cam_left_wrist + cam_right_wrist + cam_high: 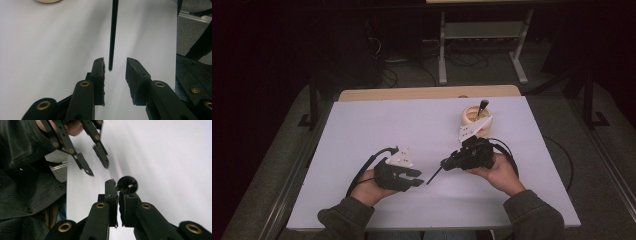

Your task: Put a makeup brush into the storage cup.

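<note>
Two hand-held claws over a white bench (362, 135), one in each hand, facing each other near the front edge.

Right claw (446, 163) in the right hand (499, 172), pointing toward the left claw and clamped tight on a thin black brush (433, 176). In the high view, slim handle sticking out of the jaws and slanting down toward the bench between the two claws. In the right gripper view, right claw (120, 191) with jaws nearly together, the round dark end of the brush (127, 184) showing just past their tips.

Left claw (416, 177) in the left hand (369, 191), jaws parted and aimed at the brush. In the left gripper view, left claw (115, 65) with a clear gap between its pads; tip of the brush handle (112, 37) hanging just at the mouth of that gap, close beside the left pad, no pad pressing on it. Not gripping anything. Same claw seen from the right gripper view (97, 165), spread and blurred, up near the dark sleeve (22, 182).

Farther back on the bench, right of middle, a pale round holder (475, 117) with another dark-tipped brush (482, 106) standing tilted in it. Well apart from the left claw, close behind the right one. Edge of that pale holder (48, 1) peeking in at the top of the left gripper view.

Dark sleeves at the bottom of the high view; cables trailing from both claws across the bench.
</note>
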`<state>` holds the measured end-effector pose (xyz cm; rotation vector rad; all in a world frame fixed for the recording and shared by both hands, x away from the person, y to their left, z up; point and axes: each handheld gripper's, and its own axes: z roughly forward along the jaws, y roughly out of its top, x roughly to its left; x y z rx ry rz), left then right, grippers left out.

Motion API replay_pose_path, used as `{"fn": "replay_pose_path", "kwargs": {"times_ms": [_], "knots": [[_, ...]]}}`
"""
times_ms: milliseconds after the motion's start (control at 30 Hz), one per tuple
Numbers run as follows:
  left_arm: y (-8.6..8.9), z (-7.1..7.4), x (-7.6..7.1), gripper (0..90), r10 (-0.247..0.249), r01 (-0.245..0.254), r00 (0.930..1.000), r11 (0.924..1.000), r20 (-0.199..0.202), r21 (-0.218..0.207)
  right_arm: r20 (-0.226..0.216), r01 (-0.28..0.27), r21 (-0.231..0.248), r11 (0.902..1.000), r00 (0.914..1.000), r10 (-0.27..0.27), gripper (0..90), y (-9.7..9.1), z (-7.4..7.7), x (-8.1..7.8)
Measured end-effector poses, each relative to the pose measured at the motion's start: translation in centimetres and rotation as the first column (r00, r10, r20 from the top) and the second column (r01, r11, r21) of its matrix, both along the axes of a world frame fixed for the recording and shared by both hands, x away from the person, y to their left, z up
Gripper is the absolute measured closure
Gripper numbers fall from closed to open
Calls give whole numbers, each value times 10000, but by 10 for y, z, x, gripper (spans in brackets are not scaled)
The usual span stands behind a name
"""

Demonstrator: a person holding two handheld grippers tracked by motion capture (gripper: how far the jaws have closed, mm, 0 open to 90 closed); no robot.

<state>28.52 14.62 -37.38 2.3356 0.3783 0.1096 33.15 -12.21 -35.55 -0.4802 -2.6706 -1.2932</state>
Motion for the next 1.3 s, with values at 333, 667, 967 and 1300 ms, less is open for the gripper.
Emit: {"fn": "replay_pose_path", "kwargs": {"times_ms": [333,667,967,1300], "knots": [[22,-3,-1,599,558,-554,9984,9980,107,-291,6,562,-310,9979,9984,-562,845,-14,8,9],[34,-8,-2,540,1062,-1060,9943,9936,30,-385,-176,1126,-319,9931,9934,-1132,845,-29,15,15],[41,-10,-3,510,1251,-1252,9921,9913,-51,-407,-35,1456,-508,9880,9893,-1460,845,-40,21,21],[46,-8,-2,494,1336,-1333,9910,9901,39,-449,15,1741,-599,9829,9847,-1743,846,-48,30,24]]}}
